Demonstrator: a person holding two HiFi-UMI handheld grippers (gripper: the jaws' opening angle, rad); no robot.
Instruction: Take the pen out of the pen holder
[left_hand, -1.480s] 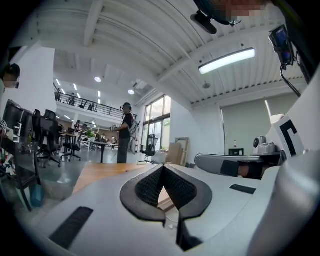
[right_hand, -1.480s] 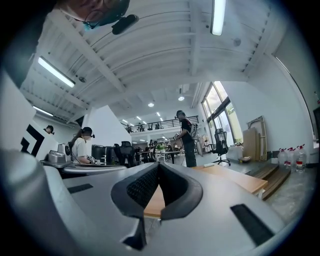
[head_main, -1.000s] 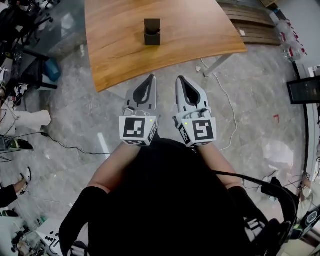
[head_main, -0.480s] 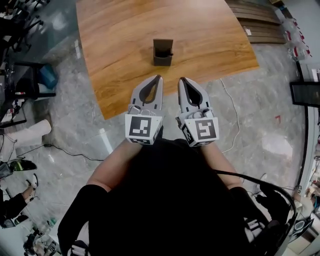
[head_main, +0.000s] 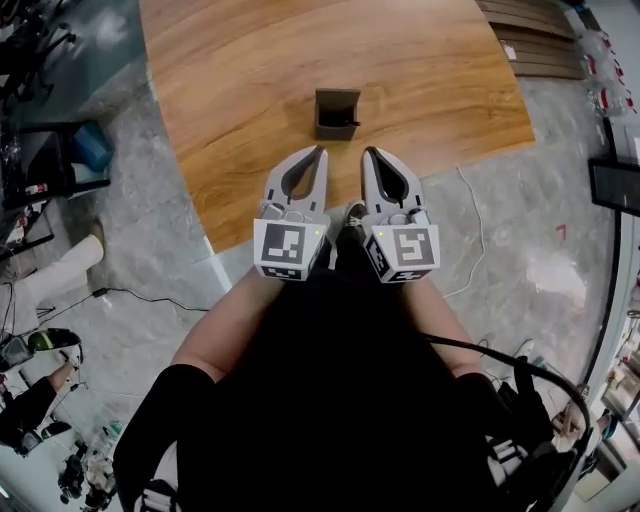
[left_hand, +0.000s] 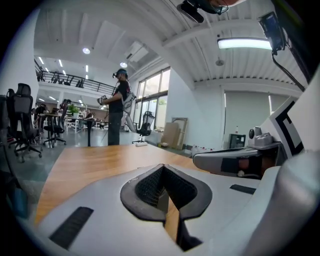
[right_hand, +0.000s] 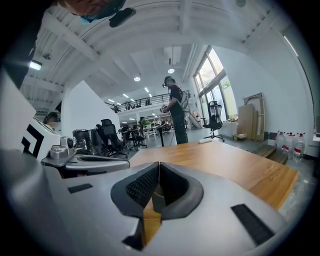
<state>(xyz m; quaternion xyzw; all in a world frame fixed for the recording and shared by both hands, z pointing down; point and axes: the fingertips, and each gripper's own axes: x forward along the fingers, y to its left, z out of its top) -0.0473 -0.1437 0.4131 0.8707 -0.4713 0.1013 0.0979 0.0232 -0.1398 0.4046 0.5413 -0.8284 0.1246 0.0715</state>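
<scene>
A dark square pen holder (head_main: 337, 113) stands on the wooden table (head_main: 250, 80), near its front edge. A thin dark pen (head_main: 346, 123) lies across its open top. My left gripper (head_main: 320, 151) and right gripper (head_main: 368, 151) are held side by side over the table's edge, a short way in front of the holder. Both point at it, the holder sitting between their lines. Both are shut with nothing in them. In the left gripper view the jaws (left_hand: 162, 166) meet at the tip over the tabletop. The right gripper view shows the same (right_hand: 159, 163).
A white cable (head_main: 470, 240) runs over the grey floor right of the table. A blue bin (head_main: 88, 145) and chairs stand at the left. A person (right_hand: 176, 112) with grippers stands beyond the table's far end; office chairs (left_hand: 20, 122) are farther back.
I have come closer to the table: the pen holder now sits just ahead of the gripper tips, which are over the table's edge. Both grippers stayed shut.
</scene>
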